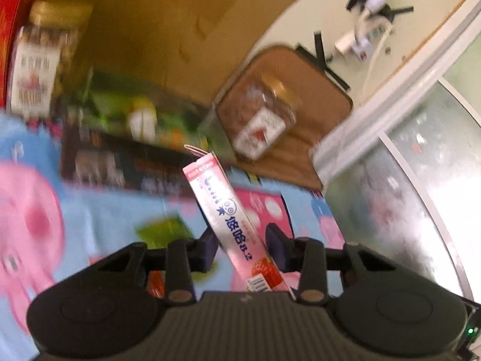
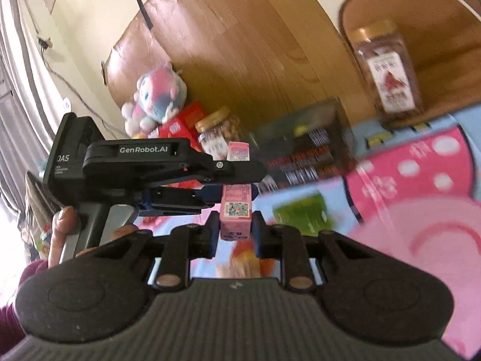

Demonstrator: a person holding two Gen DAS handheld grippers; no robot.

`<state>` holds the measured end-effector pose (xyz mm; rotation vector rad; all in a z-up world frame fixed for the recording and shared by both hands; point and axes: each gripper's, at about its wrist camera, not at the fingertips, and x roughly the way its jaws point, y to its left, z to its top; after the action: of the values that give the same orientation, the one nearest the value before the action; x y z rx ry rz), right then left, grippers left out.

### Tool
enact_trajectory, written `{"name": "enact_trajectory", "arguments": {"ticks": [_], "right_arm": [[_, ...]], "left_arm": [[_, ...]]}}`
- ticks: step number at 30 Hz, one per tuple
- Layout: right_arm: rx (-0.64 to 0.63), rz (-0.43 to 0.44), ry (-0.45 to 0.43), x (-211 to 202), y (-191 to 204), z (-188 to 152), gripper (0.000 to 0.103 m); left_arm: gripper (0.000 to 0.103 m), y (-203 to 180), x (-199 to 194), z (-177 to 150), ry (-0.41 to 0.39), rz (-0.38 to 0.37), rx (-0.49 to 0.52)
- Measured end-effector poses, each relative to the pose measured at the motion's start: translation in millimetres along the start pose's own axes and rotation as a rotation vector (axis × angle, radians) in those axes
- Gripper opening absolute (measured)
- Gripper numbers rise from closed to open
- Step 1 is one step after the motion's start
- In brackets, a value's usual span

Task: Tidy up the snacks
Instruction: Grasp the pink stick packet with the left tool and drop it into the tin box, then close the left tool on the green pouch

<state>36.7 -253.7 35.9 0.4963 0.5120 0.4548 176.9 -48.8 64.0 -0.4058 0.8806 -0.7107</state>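
Note:
A slim pink strawberry snack carton (image 1: 228,210) stands tilted between the fingers of my left gripper (image 1: 242,248), which is shut on it. In the right wrist view the same carton (image 2: 236,207) sits between the fingers of my right gripper (image 2: 234,234), whose jaws also close on its lower end, while the left gripper (image 2: 168,168) clamps it from the left. A jar of nuts with a gold lid (image 1: 261,117) stands on a brown tray (image 1: 324,114); it also shows in the right wrist view (image 2: 387,75).
A dark snack box (image 1: 120,156) lies on the blue and pink cartoon cloth (image 1: 90,216). Another gold-lidded jar (image 1: 45,60) and a red box (image 1: 12,30) stand at the left. A plush toy (image 2: 156,96) leans on a wooden board (image 2: 240,45).

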Motion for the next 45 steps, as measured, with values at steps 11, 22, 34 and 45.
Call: {"name": "enact_trajectory", "arguments": {"ticks": [11,22,34,45], "right_arm": [[-0.032,-0.082,0.099,123,2,82,0.025],[-0.221,-0.212,0.067,147,11,74,0.036],[0.033,-0.156,0.065,16,-51,-4,0.045],[0.636,0.0,0.119,22,-98,-30,0.029]], "left_arm": [[0.043,55,42,92,-0.062,0.232,-0.078],[0.064,54,28,78,-0.075,0.326,0.003],[0.065,32,19,0,0.033,0.246,0.129],[0.04,58,75,-7,0.146,0.181,0.0]]}}
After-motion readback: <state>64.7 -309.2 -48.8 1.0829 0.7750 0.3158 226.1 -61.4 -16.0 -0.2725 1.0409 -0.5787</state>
